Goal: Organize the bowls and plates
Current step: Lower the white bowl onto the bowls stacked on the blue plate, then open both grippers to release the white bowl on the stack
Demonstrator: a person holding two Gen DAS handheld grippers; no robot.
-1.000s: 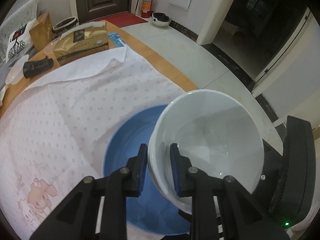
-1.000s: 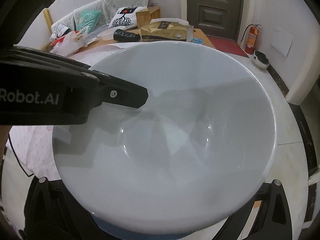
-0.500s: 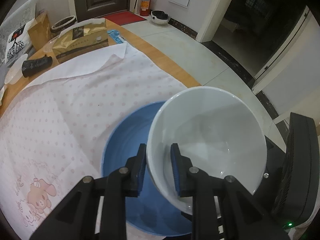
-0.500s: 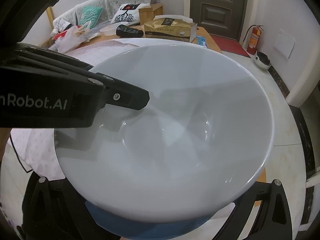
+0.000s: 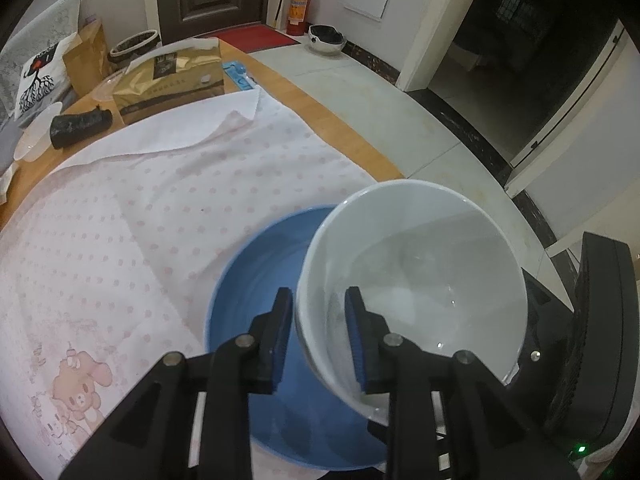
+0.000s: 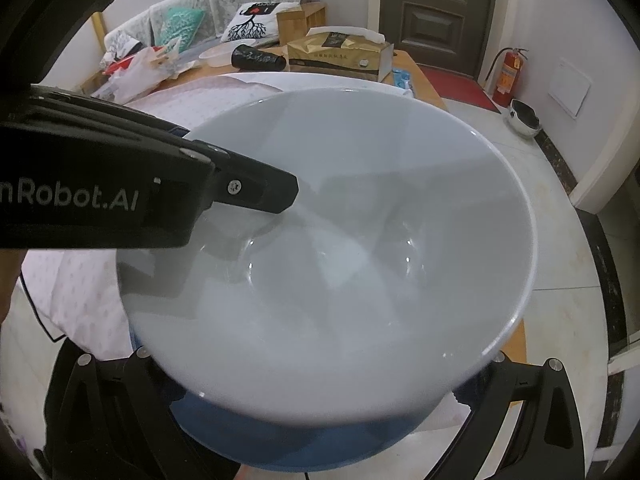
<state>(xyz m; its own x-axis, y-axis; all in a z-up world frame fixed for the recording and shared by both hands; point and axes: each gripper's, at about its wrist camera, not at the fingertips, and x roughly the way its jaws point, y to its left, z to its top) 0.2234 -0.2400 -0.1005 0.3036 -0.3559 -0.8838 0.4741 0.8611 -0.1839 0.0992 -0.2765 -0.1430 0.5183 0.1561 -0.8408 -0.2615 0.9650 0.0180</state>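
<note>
Before you sits a white bowl [image 5: 416,280], glossy and deep, with a smooth plain interior and a thin rounded rim; it is empty and tilted, its mouth turned up and toward you. It rests inside a blue bowl [image 5: 248,280], wider and shallower, likewise empty, which sits upright on the dotted cloth. The white bowl lies off-centre, over the blue one's right half. From your right-hand view, the white bowl [image 6: 340,280] fills the frame and only a blue crescent [image 6: 280,444] shows beneath its near edge.
</note>
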